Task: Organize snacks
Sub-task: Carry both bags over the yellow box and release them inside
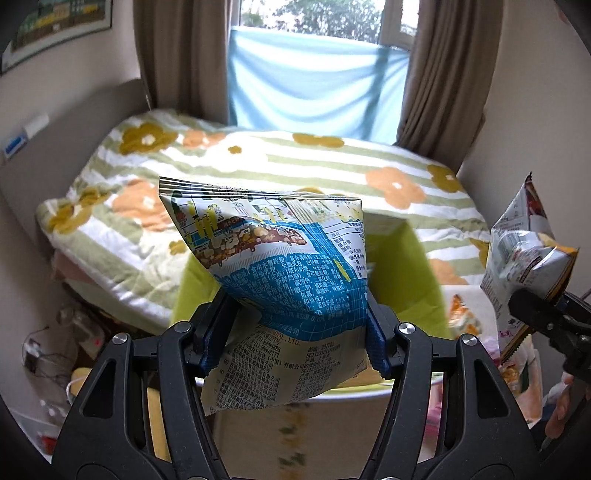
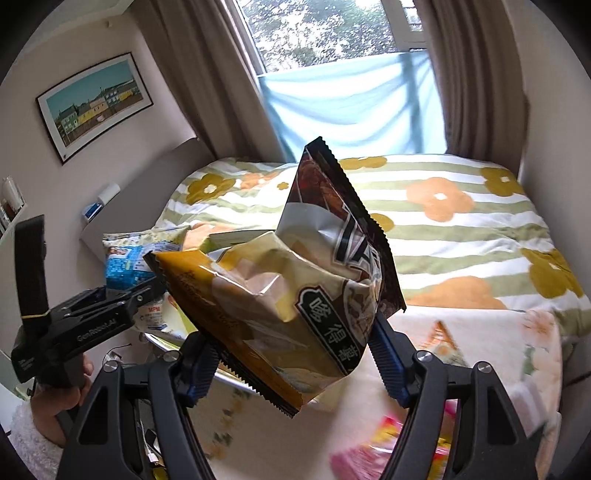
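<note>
2 snack bags up in the air right now, 1 per claw. Left gripper (image 1: pixel 301 330) is clamped on a blue-and-white snack bag (image 1: pixel 273 266), blue pads squeezing its lower half from both sides, crimped top edge standing up and tilted a bit. Right behind that bag there's a lime-green box (image 1: pixel 402 273) with its near wall showing, sitting in front of the bed with the striped flower blanket (image 1: pixel 332 162). Below the bag you can see the rim of a white round table (image 1: pixel 369 393), blurry.

Right gripper (image 2: pixel 291 354) is clamped on a crumpled yellow-and-brown chip bag (image 2: pixel 295 280), serrated bottom edge hanging down below the pads, dark serrated top corner poking up toward the window (image 2: pixel 321 33). In the left wrist view that same bag sits off at the right edge, well apart from the blue one, so the 2 aren't touching.

Room-wise: blanket top is open and flat, brown curtains (image 2: pixel 199 74) close in both sides of the window, wall with a framed picture (image 2: pixel 94 103) on the left. A hand (image 2: pixel 62 398) in a fuzzy white sleeve holds the left handle.
</note>
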`<state>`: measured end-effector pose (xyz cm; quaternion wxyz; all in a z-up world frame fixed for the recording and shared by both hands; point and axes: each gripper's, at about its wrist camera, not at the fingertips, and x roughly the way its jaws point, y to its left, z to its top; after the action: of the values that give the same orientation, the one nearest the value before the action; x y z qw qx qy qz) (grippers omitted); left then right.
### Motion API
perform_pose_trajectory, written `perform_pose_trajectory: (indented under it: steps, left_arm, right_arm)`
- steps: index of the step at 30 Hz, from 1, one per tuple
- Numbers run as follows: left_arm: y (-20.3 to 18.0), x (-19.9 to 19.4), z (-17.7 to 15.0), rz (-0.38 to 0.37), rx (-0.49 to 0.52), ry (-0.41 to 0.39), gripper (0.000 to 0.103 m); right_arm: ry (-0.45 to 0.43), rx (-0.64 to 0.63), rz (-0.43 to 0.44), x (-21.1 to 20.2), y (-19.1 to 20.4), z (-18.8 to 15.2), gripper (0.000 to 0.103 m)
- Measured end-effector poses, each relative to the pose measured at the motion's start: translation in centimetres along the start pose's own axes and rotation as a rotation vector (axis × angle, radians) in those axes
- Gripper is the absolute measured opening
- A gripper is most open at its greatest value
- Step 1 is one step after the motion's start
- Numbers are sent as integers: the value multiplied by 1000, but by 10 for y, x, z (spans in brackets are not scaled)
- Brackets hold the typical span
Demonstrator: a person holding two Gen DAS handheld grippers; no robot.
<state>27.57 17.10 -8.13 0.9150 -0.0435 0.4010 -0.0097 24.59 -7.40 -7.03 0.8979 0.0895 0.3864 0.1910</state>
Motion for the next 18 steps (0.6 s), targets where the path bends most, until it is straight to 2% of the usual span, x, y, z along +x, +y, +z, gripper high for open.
perform_pose_trajectory:
  steps: [5, 11, 12, 14, 16, 18]
  left_arm:
    - [39, 40, 1, -28, 6, 61, 59]
    - [49, 75, -4, -78, 34, 110, 60]
    - [49, 79, -5, -84, 41, 112, 64]
    - [50, 83, -9, -94, 47, 103, 101]
    - [54, 78, -15, -89, 37, 60, 103]
    - [55, 79, -21, -108, 28, 81, 103]
  right_arm:
    - [44, 34, 17, 40, 28, 3, 69]
    - [92, 88, -5, 72, 40, -2, 69]
    - [99, 94, -12, 74, 39, -4, 69]
    - [117, 106, -27, 81, 35, -8, 69]
    - [136, 121, -42, 85, 32, -12, 70]
    - [152, 134, -53, 90, 28, -16, 70]
